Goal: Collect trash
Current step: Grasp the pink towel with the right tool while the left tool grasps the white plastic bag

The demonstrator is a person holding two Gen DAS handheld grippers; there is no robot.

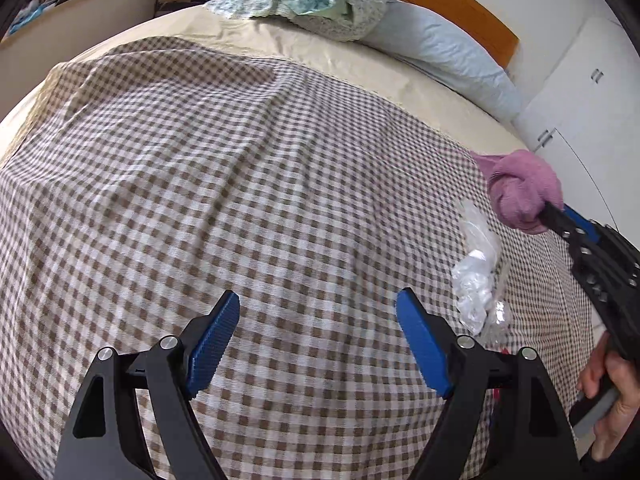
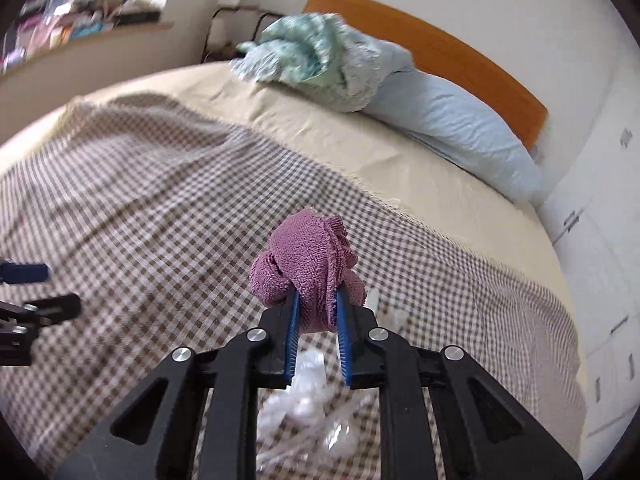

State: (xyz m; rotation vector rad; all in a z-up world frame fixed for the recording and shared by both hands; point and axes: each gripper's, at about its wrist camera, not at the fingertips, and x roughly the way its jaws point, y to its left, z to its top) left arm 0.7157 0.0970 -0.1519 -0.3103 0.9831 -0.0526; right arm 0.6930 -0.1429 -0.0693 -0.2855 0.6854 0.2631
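Observation:
A bunched purple towel is pinched between the blue pads of my right gripper, which is shut on it above the checked blanket. The left wrist view shows the same purple towel at the right, with the right gripper's black body behind it. Crumpled clear plastic wrappers and white tissue lie on the blanket just below the towel; they show under the right gripper as plastic wrappers. My left gripper stands open over bare blanket, with nothing between its fingers.
A pale blue pillow and a bundled green-blue quilt lie at the head of the bed by the wooden headboard. White cabinet doors stand to the right of the bed. A cluttered shelf runs along the far left wall.

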